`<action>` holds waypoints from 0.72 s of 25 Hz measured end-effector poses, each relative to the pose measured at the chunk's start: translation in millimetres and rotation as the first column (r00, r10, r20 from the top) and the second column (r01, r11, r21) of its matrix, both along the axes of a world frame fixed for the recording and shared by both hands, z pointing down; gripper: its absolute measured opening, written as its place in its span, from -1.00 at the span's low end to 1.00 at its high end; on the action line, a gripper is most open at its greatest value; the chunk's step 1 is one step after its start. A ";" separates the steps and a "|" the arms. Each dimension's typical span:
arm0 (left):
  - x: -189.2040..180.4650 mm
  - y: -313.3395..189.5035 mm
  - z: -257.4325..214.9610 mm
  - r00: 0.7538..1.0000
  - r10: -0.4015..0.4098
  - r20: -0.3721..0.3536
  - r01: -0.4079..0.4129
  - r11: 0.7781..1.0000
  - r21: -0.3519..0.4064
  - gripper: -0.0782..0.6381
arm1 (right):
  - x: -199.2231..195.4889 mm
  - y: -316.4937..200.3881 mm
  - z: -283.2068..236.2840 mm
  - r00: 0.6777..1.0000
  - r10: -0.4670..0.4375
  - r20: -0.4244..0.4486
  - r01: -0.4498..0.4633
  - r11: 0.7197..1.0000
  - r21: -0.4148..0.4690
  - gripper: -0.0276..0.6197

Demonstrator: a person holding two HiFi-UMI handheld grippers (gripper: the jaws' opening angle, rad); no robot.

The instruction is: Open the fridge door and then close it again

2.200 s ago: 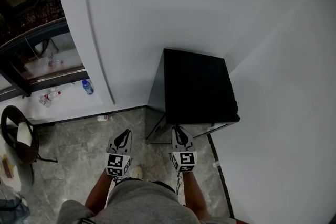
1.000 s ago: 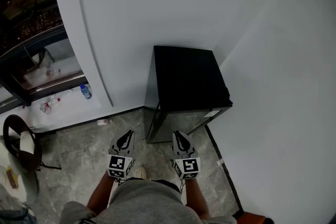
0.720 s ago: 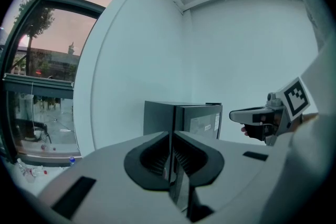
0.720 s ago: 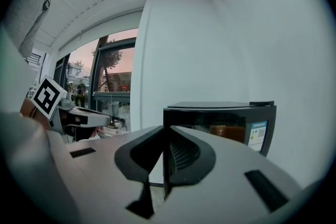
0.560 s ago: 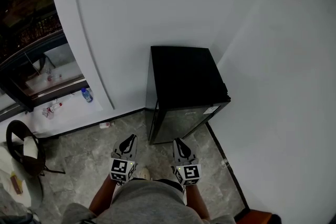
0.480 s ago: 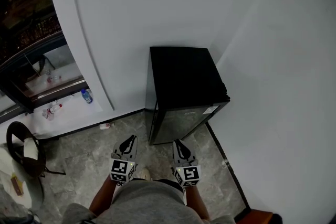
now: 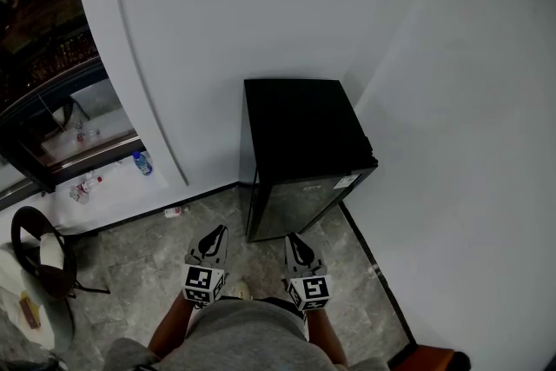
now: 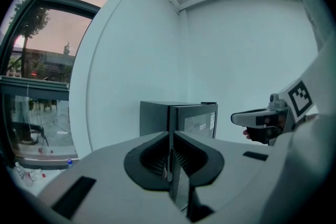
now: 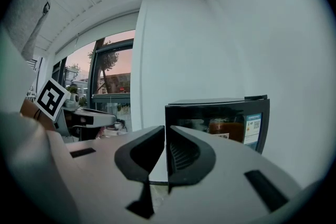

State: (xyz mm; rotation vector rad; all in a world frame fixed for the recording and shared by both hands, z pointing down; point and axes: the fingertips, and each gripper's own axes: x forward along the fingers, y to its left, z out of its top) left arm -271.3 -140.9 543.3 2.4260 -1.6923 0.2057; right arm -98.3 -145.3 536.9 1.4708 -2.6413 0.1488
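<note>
Two grippers (image 7: 214, 232) (image 7: 294, 238) (jaws together) before fridge (image 7: 300, 135)

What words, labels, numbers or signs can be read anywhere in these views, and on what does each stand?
No text here can be quoted as it reads.
Coloured sticker on the fridge door: print too small to read.
Pale label on the same door: blurred.
Bottle on the floor by the window: label too small to read.
Marker cubes: black-and-white square patterns only, no words.
</note>
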 end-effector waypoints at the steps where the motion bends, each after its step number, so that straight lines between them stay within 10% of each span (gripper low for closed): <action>1: 0.4 0.4 0.9 1.000 0.000 0.000 0.000 1.000 -0.001 -0.71 | 0.2 0.1 0.2 1.000 -0.001 -0.002 0.001 1.000 0.001 -0.77; 18: 0.3 5.2 3.8 1.000 0.010 0.003 -0.010 1.000 -0.005 -0.71 | 2.5 3.2 2.1 1.000 0.010 -0.018 -0.010 1.000 0.000 -0.77</action>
